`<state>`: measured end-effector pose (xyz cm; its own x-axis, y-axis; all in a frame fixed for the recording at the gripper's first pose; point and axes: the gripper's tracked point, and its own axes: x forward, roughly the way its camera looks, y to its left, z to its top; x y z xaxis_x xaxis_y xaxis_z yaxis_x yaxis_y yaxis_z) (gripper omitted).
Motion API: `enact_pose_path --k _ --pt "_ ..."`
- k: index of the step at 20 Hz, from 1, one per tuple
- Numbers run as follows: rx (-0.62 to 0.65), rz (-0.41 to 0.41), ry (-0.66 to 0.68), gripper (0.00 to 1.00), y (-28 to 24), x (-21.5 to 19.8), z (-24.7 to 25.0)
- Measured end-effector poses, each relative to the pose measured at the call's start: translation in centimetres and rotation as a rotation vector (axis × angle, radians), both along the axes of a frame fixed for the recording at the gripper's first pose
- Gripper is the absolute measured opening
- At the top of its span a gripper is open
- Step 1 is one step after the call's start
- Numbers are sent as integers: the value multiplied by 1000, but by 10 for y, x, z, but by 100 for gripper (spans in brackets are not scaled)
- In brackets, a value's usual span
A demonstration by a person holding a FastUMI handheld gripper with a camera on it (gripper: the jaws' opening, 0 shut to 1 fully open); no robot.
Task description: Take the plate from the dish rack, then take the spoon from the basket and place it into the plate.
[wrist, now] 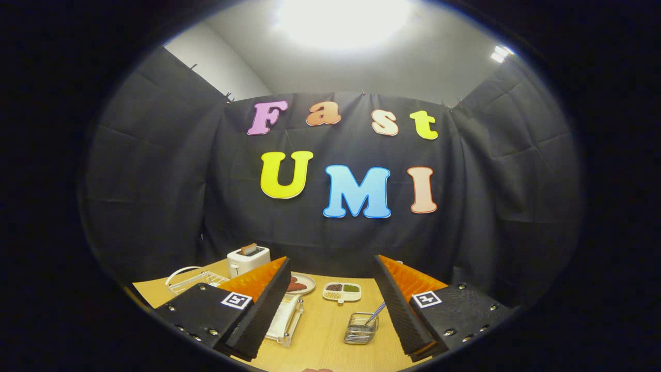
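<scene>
Likely stiff, smooth and breakable — the white plate point(285, 319) standing on edge in the dish rack point(295, 321) on the tabletop point(323, 341), just ahead of the left finger, best pinched at its upper rim — tongs point(330, 305) spread wide, holding and touching nothing.
</scene>
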<state>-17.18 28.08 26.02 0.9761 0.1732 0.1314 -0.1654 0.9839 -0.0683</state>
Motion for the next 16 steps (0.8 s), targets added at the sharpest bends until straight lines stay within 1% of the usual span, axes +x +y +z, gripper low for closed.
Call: enact_pose_path --k 4,6,11,16 --pt "12 -3 -15 97 27 14 11" --pt "16 -26 -13 97 33 20 10" --pt "38 -85 17 97 42 37 2" --pt "54 -89 53 97 57 51 -12"
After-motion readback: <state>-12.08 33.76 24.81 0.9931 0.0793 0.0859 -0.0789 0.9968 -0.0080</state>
